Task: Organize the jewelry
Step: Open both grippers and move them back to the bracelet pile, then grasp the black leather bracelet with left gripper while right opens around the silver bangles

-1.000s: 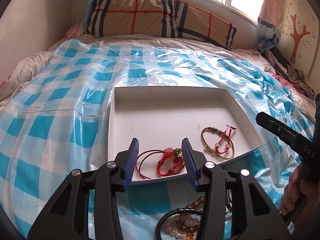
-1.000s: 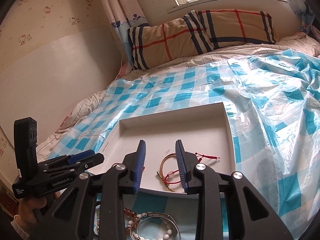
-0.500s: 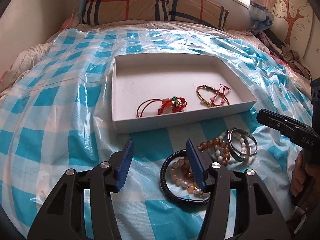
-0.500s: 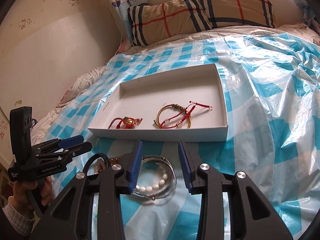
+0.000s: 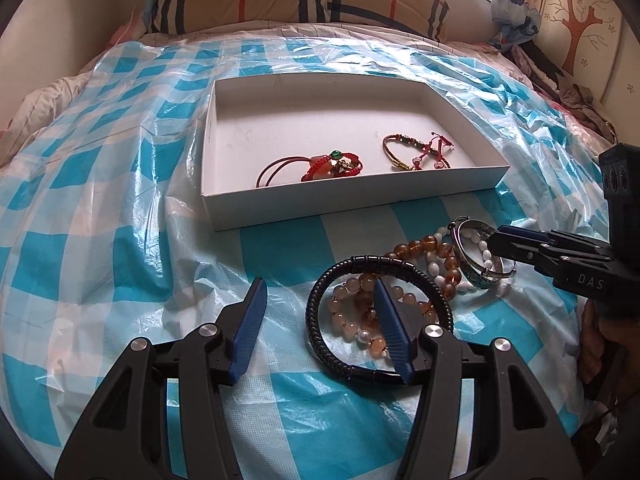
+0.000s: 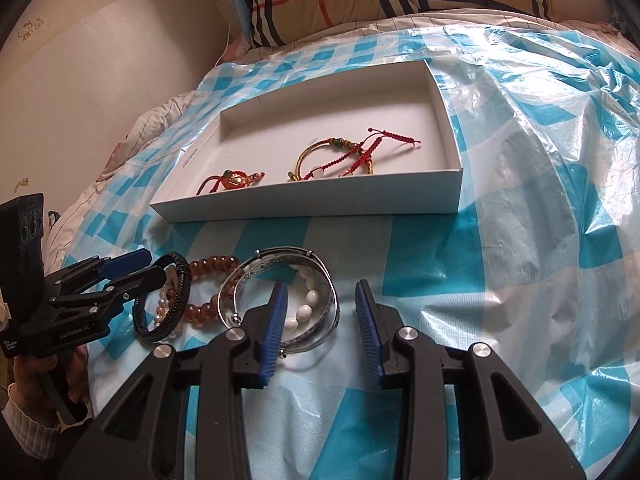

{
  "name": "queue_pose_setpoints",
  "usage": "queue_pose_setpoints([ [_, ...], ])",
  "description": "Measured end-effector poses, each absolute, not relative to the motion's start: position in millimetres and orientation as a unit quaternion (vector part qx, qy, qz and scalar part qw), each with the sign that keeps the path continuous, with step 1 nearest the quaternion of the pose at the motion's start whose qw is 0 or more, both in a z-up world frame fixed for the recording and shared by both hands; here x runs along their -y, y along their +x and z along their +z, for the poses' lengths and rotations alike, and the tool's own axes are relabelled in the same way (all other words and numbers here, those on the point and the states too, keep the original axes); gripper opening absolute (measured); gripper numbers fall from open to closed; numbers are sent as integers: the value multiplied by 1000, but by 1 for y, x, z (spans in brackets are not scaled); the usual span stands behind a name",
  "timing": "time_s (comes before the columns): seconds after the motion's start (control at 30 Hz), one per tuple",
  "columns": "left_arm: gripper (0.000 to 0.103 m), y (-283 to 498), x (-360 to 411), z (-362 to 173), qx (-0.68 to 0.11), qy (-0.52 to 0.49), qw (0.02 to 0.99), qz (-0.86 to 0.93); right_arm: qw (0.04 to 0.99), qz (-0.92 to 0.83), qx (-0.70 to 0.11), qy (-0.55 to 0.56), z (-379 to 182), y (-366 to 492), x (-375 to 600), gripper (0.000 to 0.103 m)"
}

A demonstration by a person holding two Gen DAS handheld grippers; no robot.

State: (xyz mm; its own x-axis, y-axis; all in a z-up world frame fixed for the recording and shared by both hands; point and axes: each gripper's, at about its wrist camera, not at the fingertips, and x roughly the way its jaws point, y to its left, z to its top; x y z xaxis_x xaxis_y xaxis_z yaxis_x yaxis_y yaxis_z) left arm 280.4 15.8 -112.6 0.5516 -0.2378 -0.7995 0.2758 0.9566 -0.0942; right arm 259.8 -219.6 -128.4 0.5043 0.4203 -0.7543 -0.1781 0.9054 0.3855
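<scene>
Two grippers have pulled back from the white box (image 5: pixel 352 204) within the last second and now hang low over the loose pile of bracelets on the bed's blue checked plastic sheet (image 5: pixel 120 248). A second ago both sets of fingers were over the box, framing the pieces inside it; half a second ago they were already on the near side of its front wall. This reads as two deliveries finished and the next pick-ups about to begin.

The left gripper (image 5: pixel 318 320) has its fingers spread wide and released, gripping nothing; its right finger sits over the black braided bangle (image 5: pixel 320 300) and the pale pink bead bracelet (image 5: pixel 340 312) inside that ring. The right gripper (image 6: pixel 322 328) is likewise spread and empty, its left finger over the silver bangle (image 6: pixel 256 270), which rings a white bead bracelet (image 6: pixel 310 296). An amber bead bracelet (image 6: pixel 208 266) lies between the black and silver ones, touching both.

The box is shallow, open-topped and without dividers. It holds a red cord bracelet with a green bead (image 5: pixel 320 164) toward the left front, and a gold bangle tangled with a red string bracelet (image 5: pixel 416 152) to its right. The back of its floor is bare, so room remains for the five pieces outside.
</scene>
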Motion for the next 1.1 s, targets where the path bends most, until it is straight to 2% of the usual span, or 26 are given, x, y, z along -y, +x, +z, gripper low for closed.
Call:
queue_pose_setpoints([
  [0.03,52,281,-15,-113,-451,20,880,-148,856,176,-468,130,-130,260,219,22],
  [0.23,52,279,-9,-116,-453,26,877,-156,857,177,-466,131,-132,260,219,10],
  [0.53,53,279,-7,-117,-456,30,876,-154,862,171,-448,163,-129,253,231,8],
  [0.83,58,278,-6,-118,-459,35,874,-158,870,154,-422,202,-123,236,248,8],
  [1.1,59,279,-7,-120,-460,28,872,-163,870,157,-431,182,-123,233,244,8],
])
